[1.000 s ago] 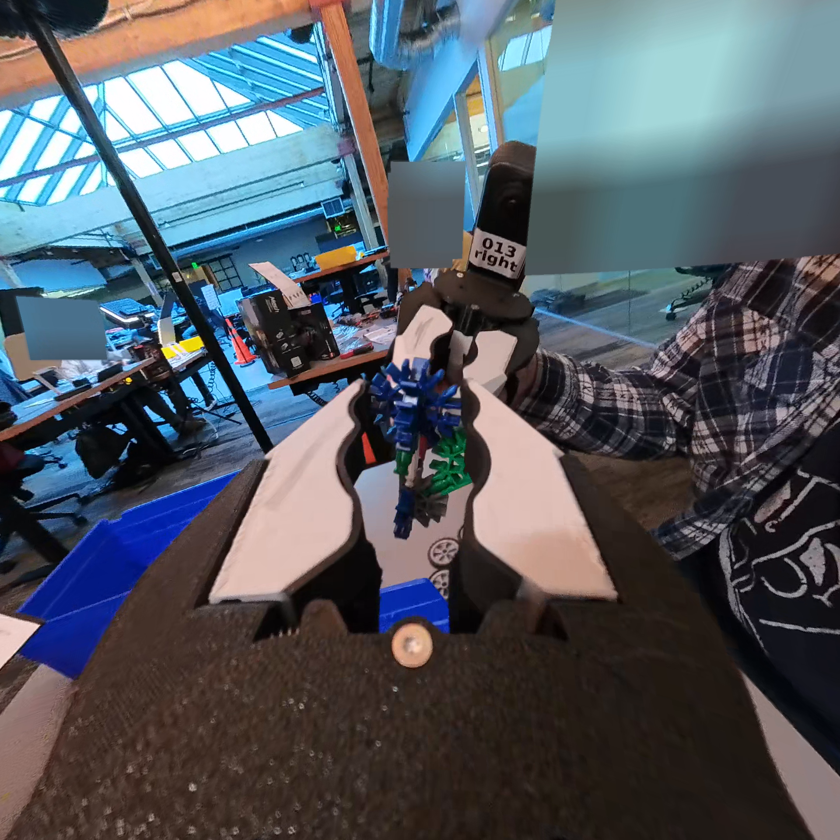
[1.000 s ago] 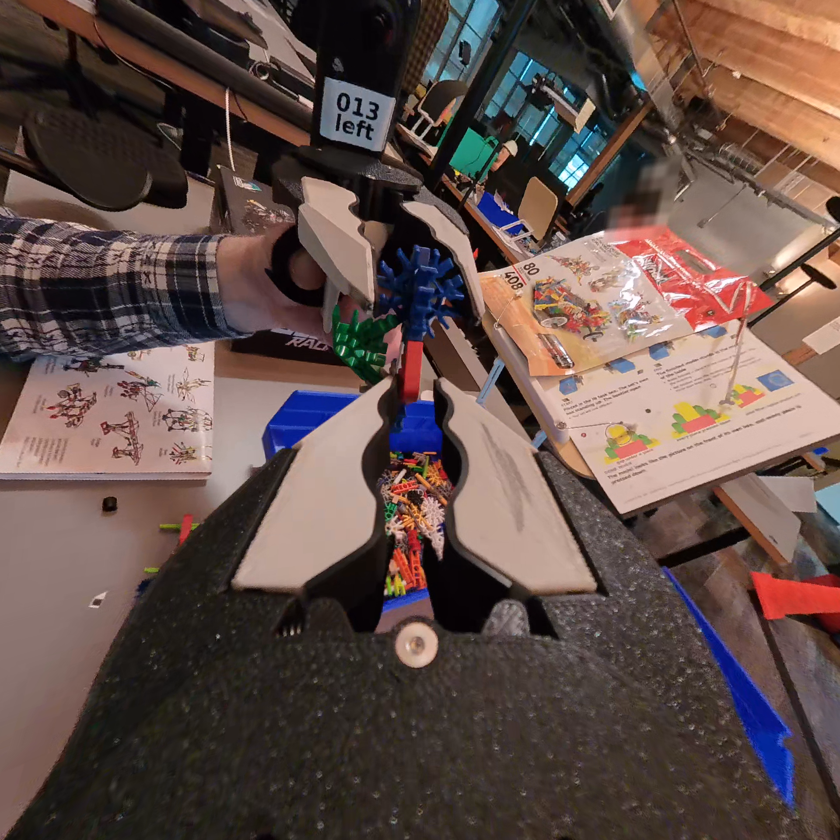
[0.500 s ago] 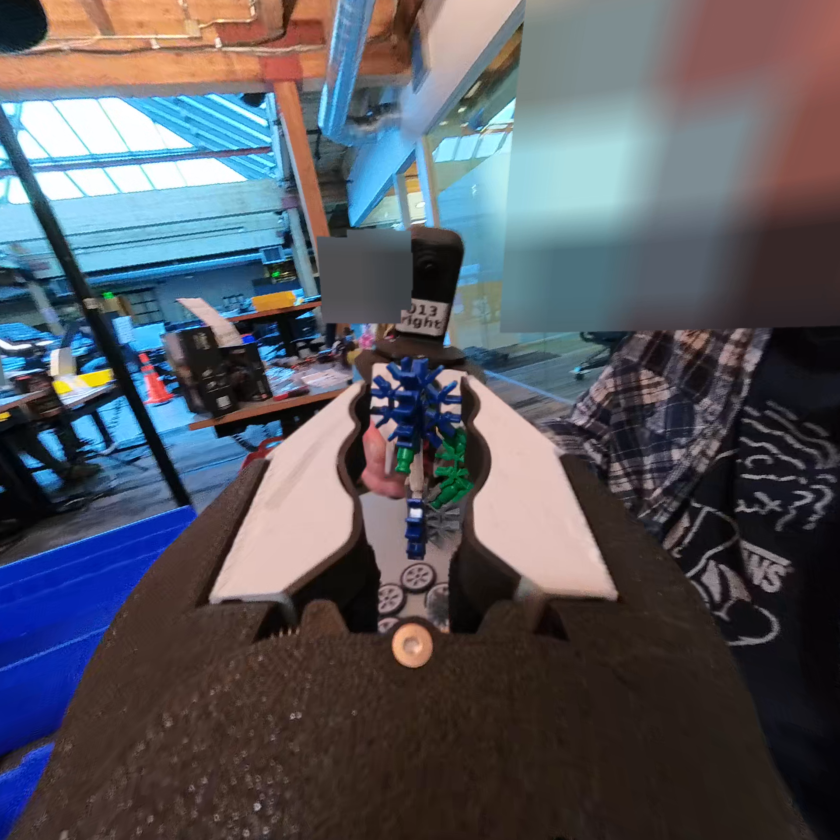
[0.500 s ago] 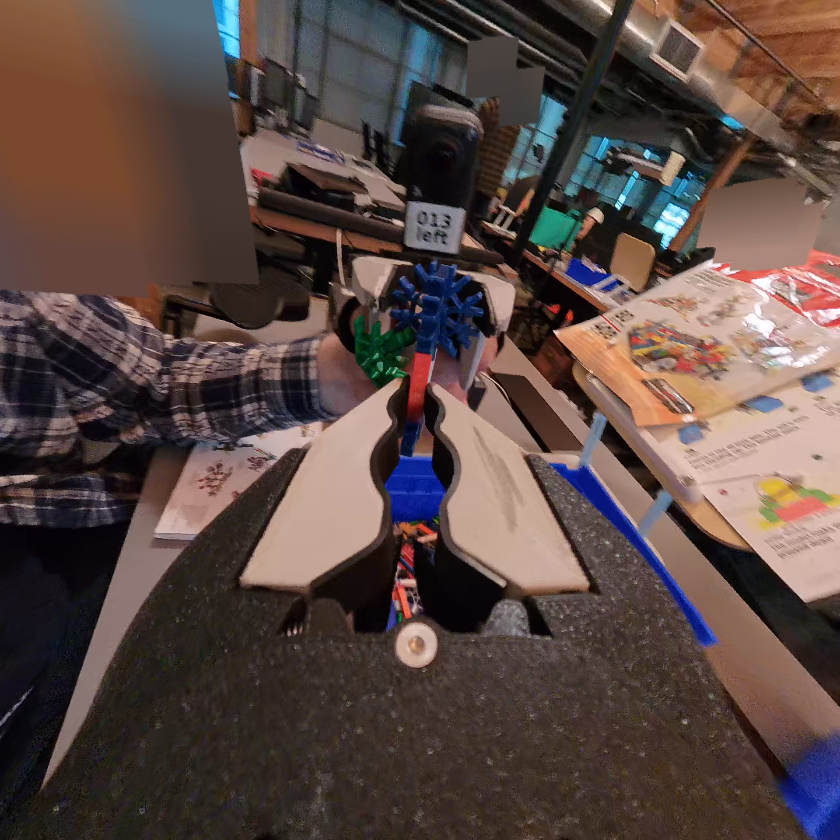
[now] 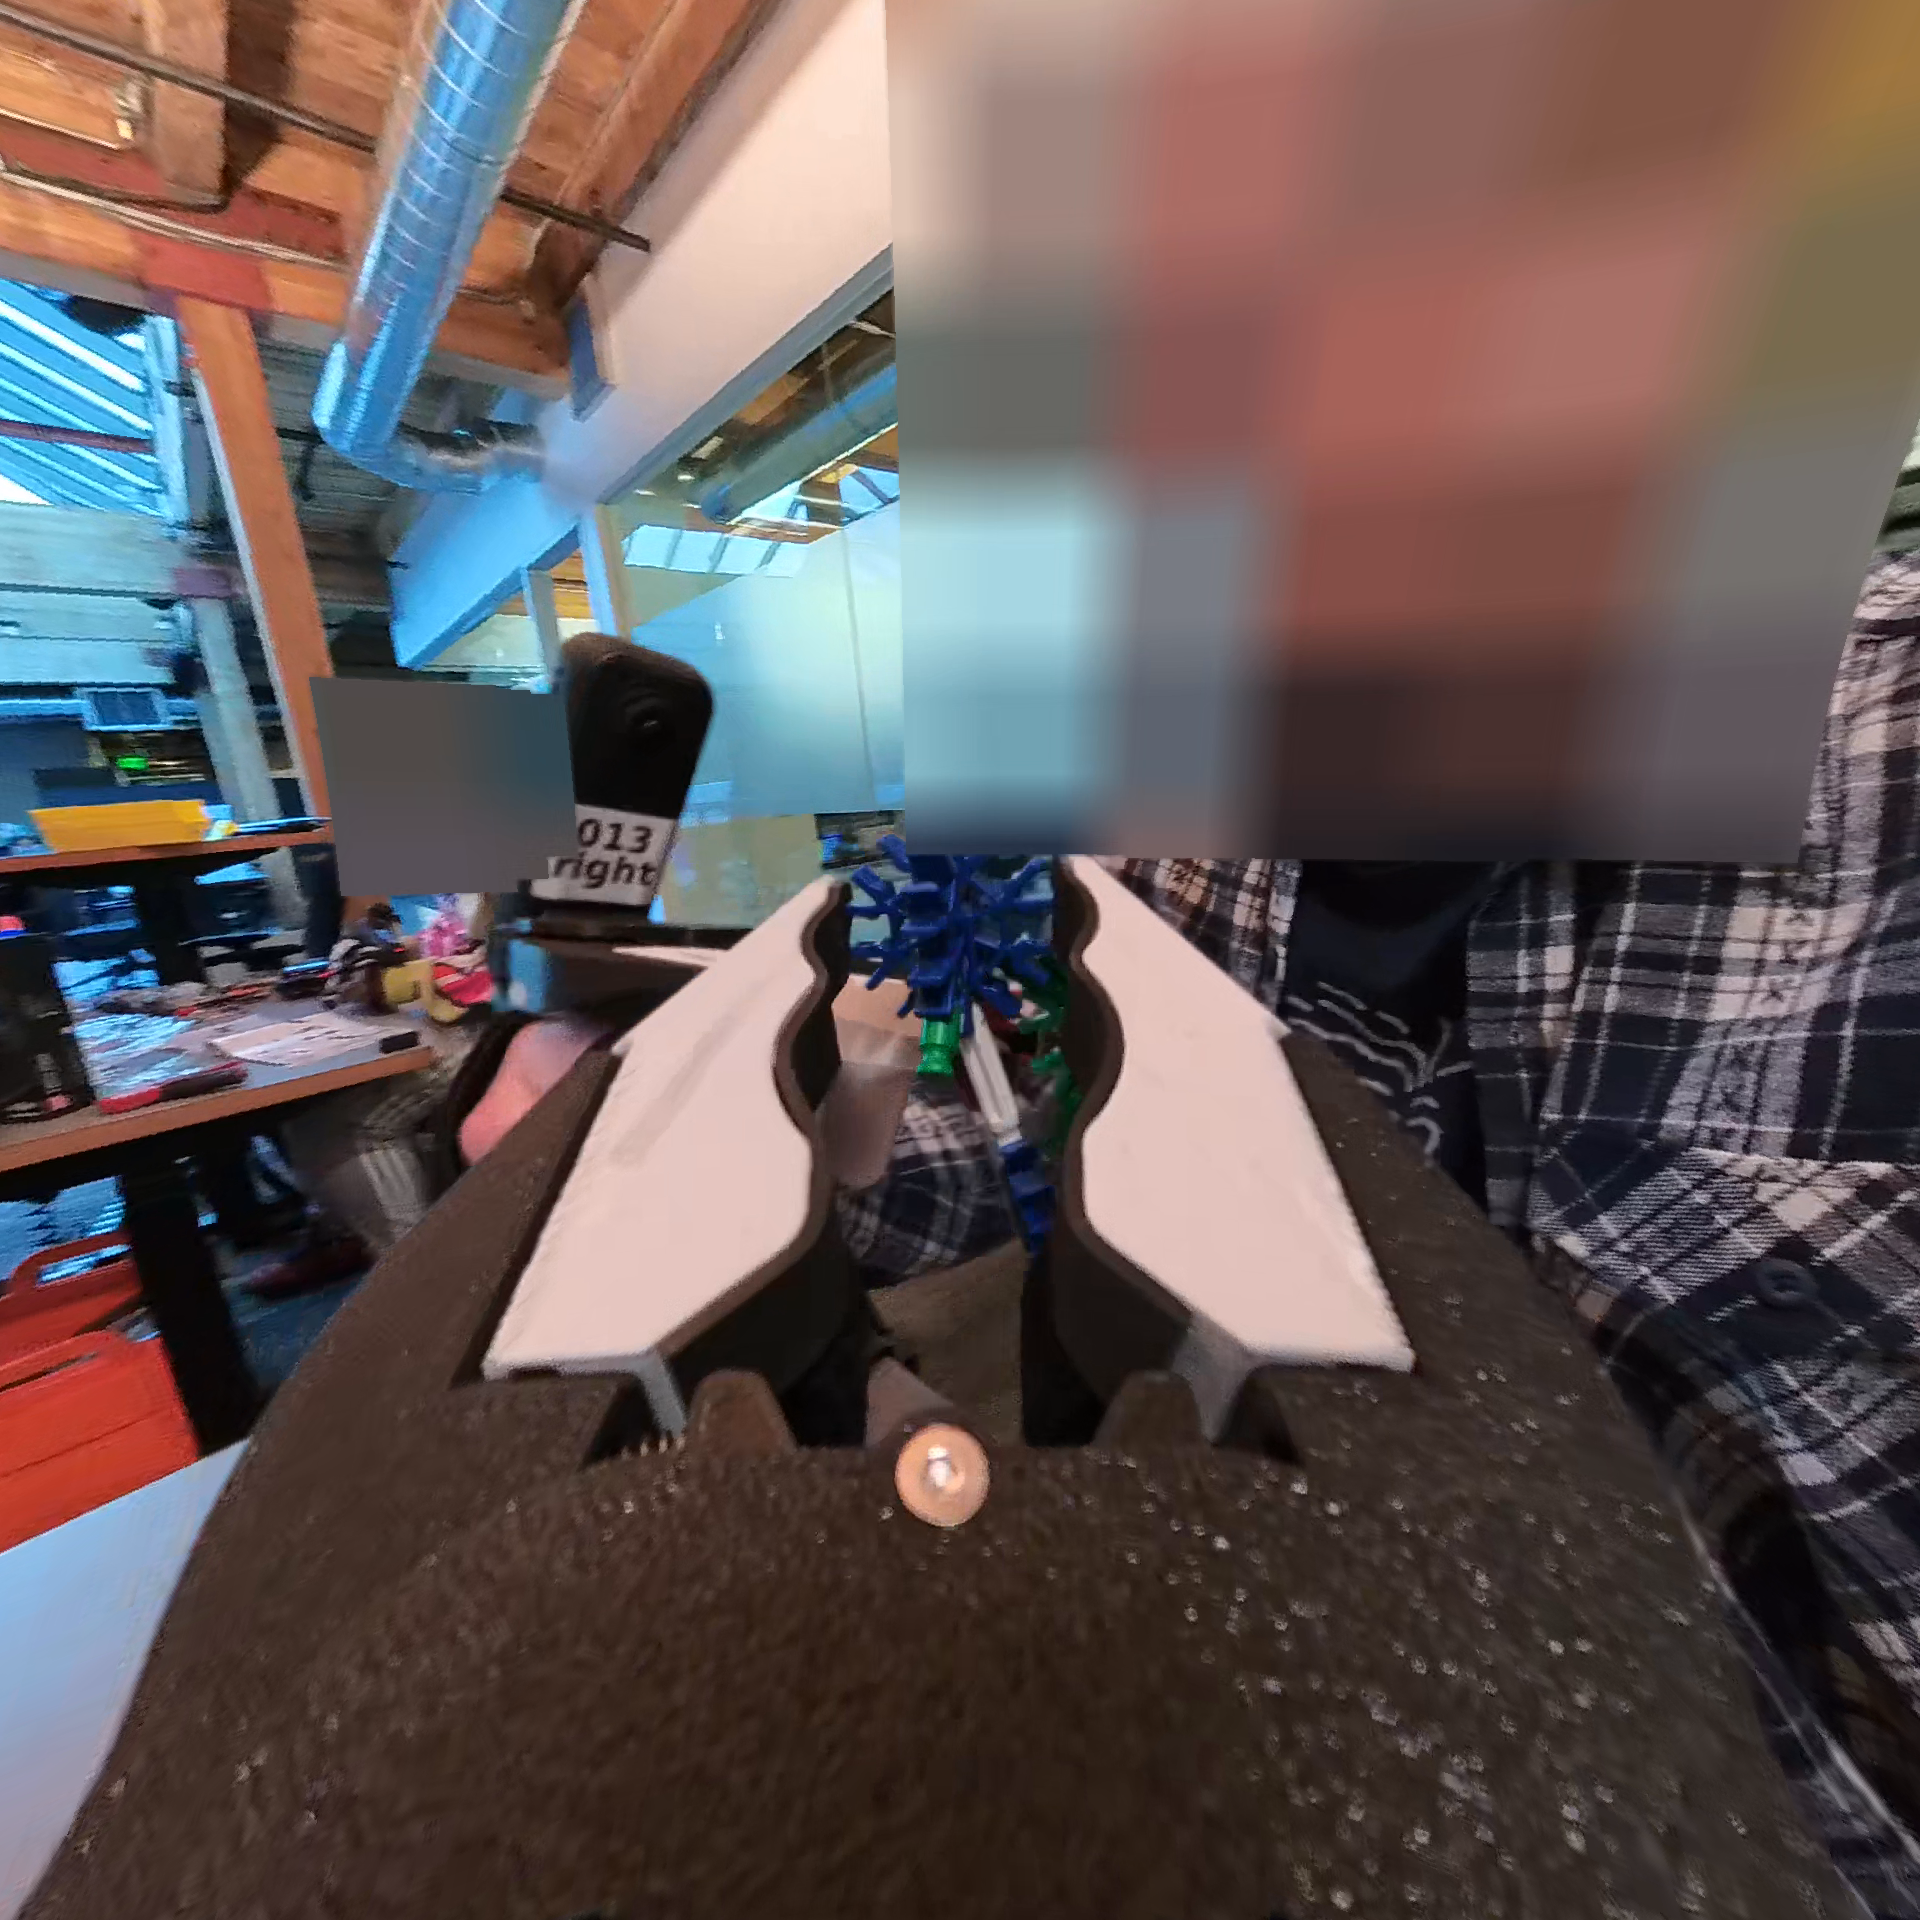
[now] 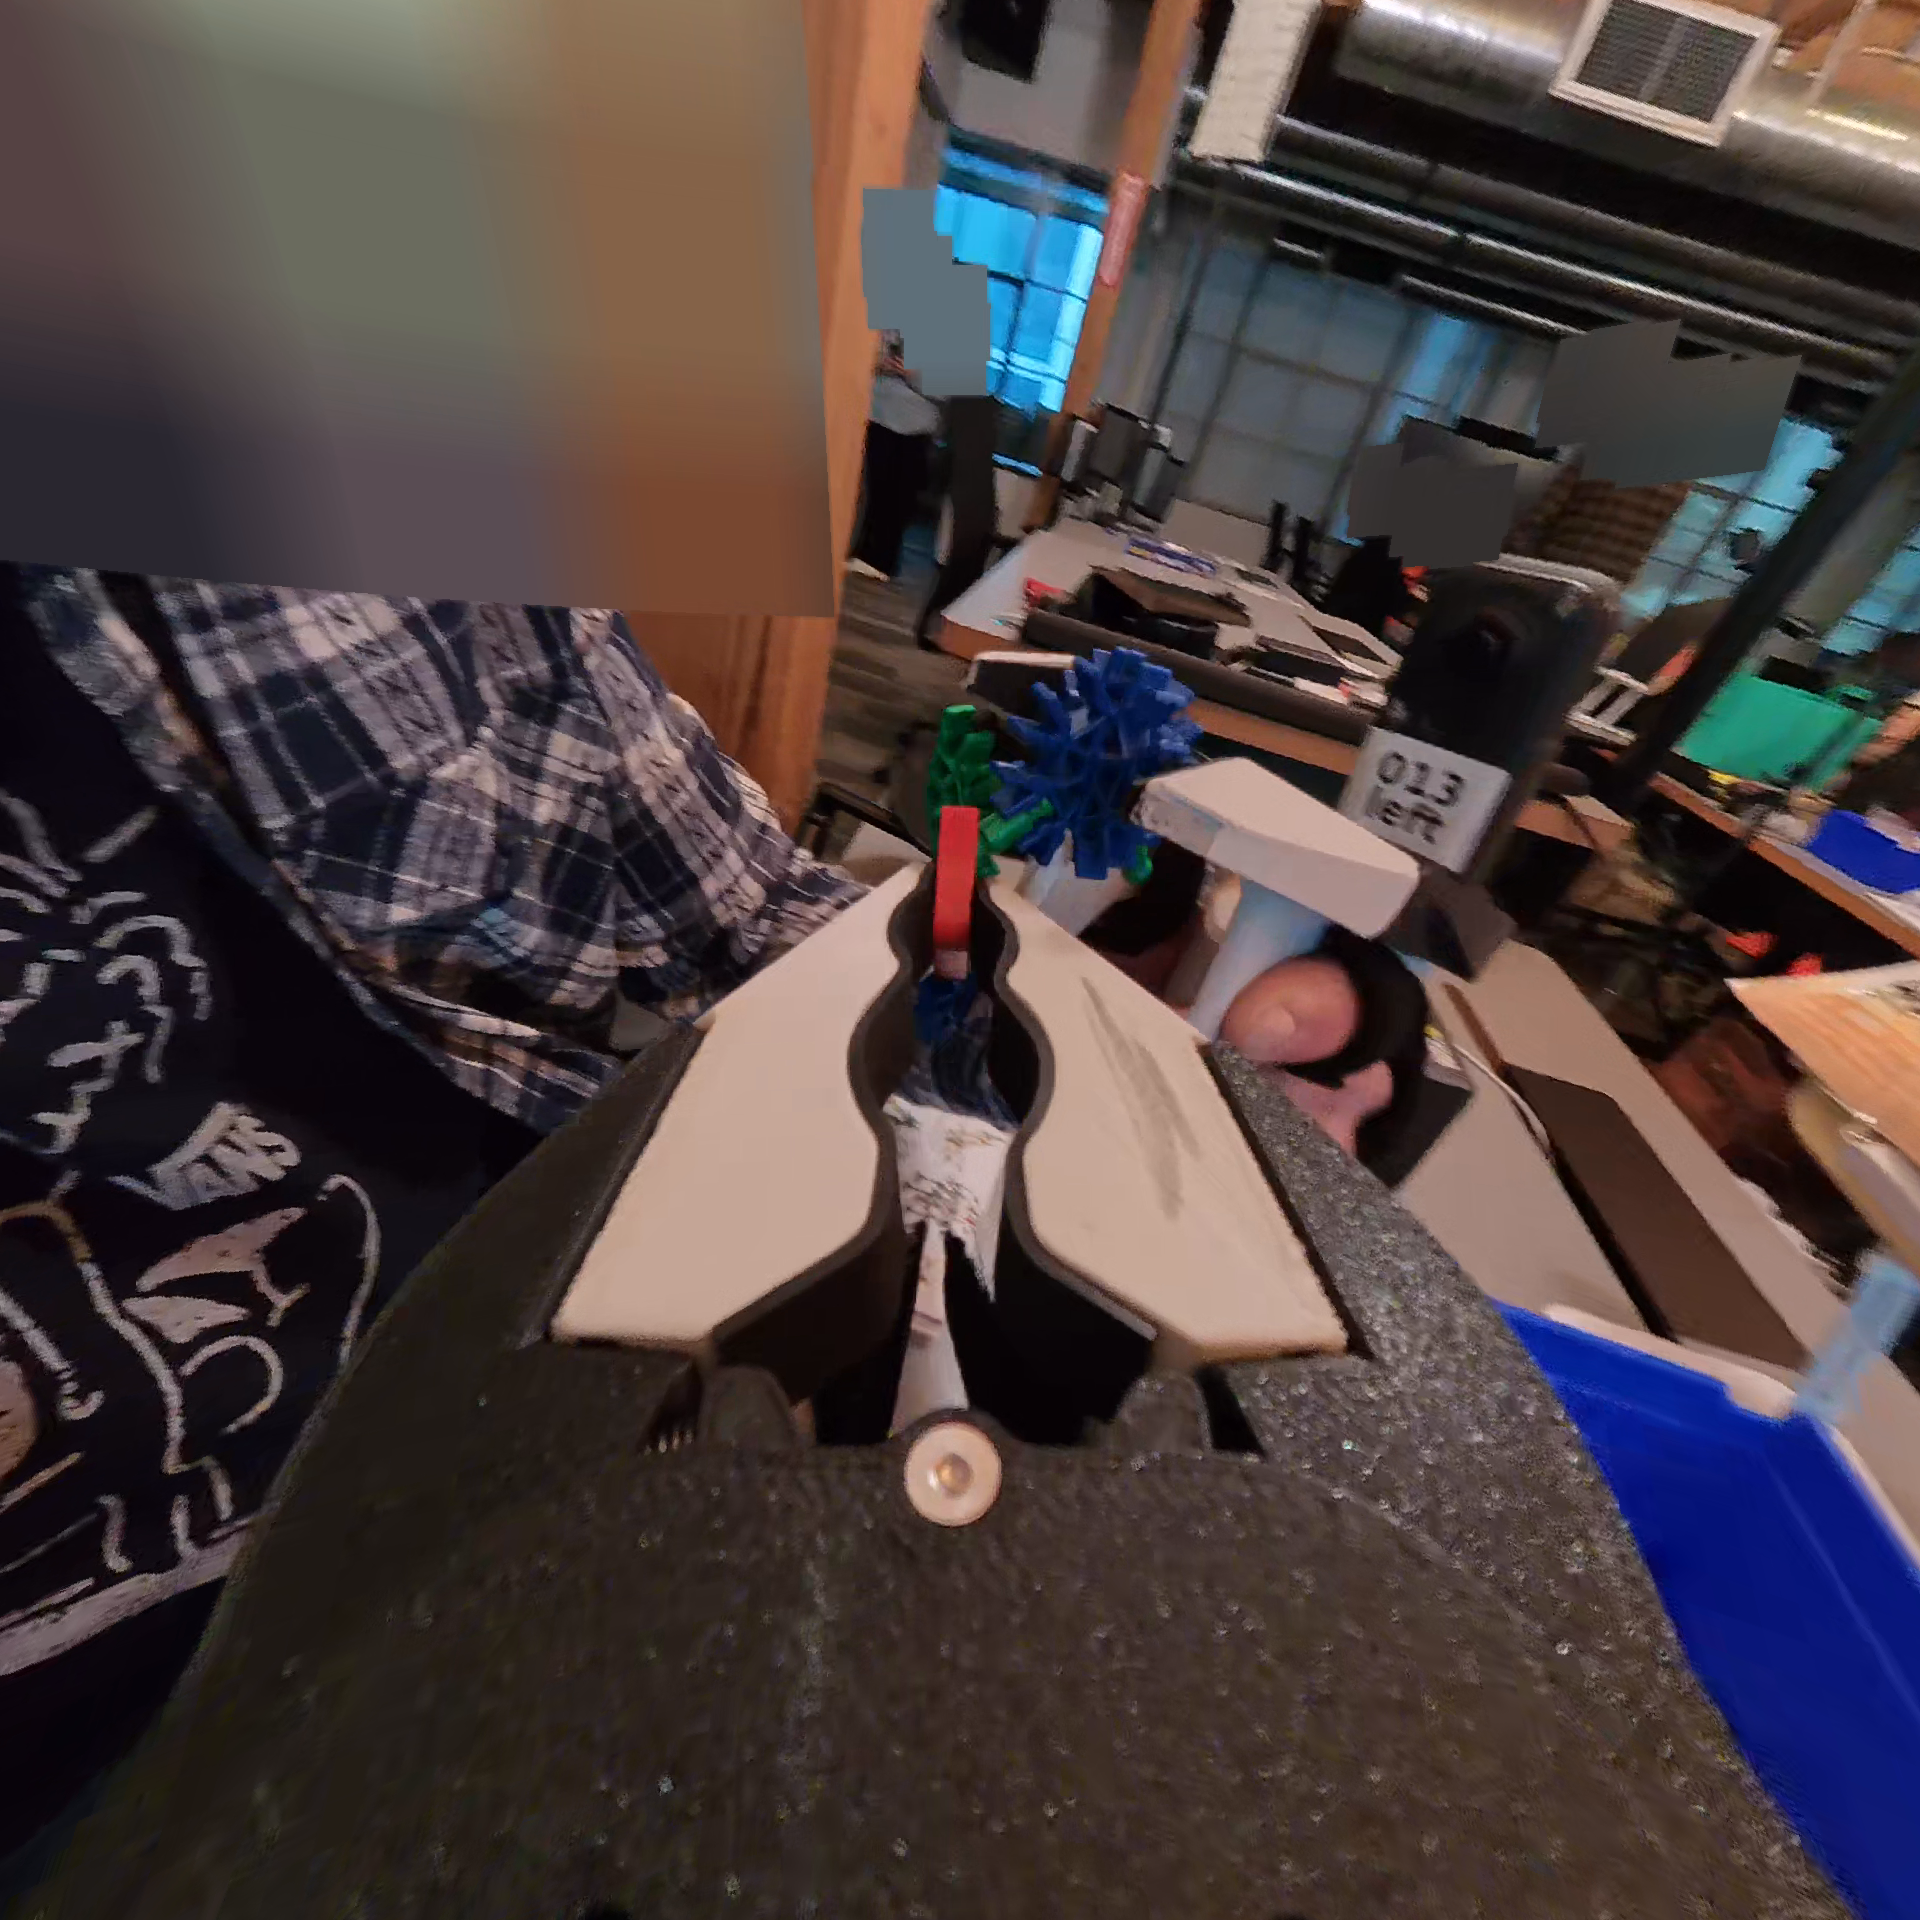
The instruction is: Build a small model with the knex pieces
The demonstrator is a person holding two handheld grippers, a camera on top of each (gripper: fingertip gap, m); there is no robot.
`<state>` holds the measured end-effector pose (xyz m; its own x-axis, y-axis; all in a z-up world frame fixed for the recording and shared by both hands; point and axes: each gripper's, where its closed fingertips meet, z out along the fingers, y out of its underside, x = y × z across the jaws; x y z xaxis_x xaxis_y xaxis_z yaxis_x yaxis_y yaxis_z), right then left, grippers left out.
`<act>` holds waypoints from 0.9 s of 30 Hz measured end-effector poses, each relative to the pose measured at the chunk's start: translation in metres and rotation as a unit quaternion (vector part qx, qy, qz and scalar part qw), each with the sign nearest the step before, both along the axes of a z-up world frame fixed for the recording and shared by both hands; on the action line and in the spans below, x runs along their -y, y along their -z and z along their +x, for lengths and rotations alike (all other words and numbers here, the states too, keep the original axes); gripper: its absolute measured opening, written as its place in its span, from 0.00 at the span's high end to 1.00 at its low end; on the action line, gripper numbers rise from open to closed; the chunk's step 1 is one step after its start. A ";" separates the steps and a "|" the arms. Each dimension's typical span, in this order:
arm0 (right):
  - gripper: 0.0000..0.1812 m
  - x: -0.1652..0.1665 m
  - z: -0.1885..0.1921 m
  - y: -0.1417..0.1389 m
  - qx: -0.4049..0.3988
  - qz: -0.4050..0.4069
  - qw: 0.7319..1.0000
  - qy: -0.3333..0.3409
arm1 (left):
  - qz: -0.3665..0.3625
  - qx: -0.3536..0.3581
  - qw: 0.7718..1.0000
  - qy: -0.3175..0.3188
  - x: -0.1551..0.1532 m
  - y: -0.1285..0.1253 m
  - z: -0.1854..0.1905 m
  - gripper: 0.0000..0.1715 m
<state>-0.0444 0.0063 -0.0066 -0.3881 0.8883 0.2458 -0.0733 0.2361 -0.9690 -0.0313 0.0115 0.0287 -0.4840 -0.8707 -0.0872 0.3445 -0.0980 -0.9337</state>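
Observation:
My left gripper is shut on a small toy build: a blue snowflake connector with a green connector and a white rod under it. In the right wrist view the blue snowflake and the green connector sit beside a left gripper finger. My right gripper is shut on a red rod right next to the green connector. I cannot tell whether the rod is joined to the build. Both grippers are held up in front of a person's plaid shirt.
A blue bin is at the lower right in the right wrist view. The right gripper's camera housing is at the left in the left wrist view. A wooden table and an orange box are behind it. Both grippers' tips are close together, under 4 cm apart.
Both grippers have swung up and toward the person with the pieces still held. The table, the booklets and most of the blue bin have left view. The grips have not changed.

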 end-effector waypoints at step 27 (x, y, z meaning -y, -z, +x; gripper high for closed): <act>0.98 -0.071 -0.010 0.009 -0.006 -0.040 0.985 0.170 | -0.078 -0.031 0.976 -0.203 -0.096 0.017 -0.013 0.82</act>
